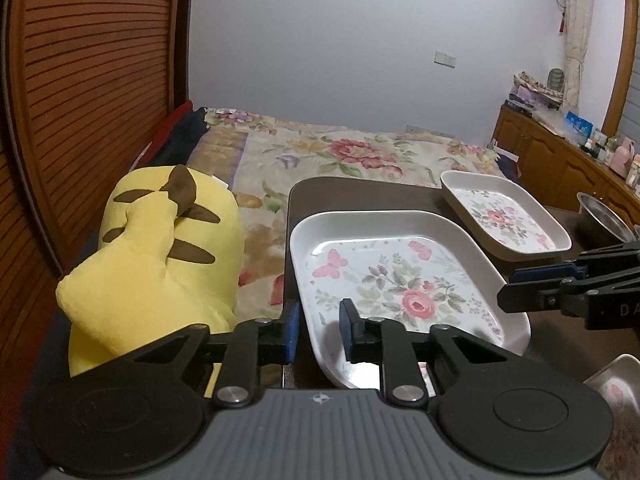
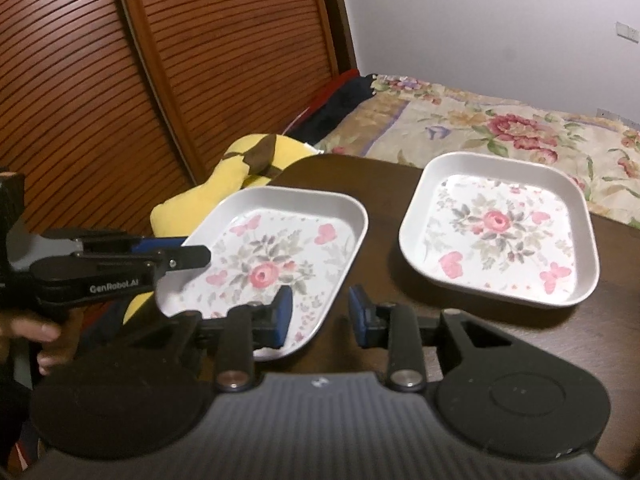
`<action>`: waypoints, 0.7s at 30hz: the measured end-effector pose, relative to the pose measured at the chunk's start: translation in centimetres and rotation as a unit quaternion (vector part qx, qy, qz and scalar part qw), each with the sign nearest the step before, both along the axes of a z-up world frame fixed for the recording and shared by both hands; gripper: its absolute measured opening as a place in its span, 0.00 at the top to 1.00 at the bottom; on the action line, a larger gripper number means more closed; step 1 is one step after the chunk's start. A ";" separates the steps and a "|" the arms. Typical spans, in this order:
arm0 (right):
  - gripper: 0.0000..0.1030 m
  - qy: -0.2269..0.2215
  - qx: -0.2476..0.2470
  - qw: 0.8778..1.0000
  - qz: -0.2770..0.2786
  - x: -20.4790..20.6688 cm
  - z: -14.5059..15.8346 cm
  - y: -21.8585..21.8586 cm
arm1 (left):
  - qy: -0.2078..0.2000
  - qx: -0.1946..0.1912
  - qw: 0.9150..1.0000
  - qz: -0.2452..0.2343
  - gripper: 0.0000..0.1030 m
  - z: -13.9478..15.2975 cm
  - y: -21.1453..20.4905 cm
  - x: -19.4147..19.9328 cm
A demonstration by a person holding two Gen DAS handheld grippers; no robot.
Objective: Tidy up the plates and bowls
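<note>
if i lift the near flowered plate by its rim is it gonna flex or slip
The near plate looks like stiff, glossy ware, so it probably won't flex, but the smooth rim may slip between the pads. Both the left gripper and the right gripper straddle its edges, so it should lift level. It overhangs the table, so a push could tip it off.

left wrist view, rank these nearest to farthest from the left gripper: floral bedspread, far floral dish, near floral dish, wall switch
From the left gripper:
1. near floral dish, its left rim between the fingers.
2. far floral dish, farther back on the right of the table.
3. floral bedspread, beyond the table.
4. wall switch, on the back wall.
</note>
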State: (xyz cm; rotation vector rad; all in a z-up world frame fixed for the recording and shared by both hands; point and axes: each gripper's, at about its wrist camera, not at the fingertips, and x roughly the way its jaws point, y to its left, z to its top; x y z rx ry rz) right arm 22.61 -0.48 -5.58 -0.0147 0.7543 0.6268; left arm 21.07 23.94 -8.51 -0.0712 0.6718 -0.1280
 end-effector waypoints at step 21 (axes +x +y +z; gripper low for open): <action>0.78 0.023 0.013 1.000 0.016 -0.5 -0.2 -0.6 | -0.006 0.009 1.000 0.009 0.88 1.5 -1.0 -1.8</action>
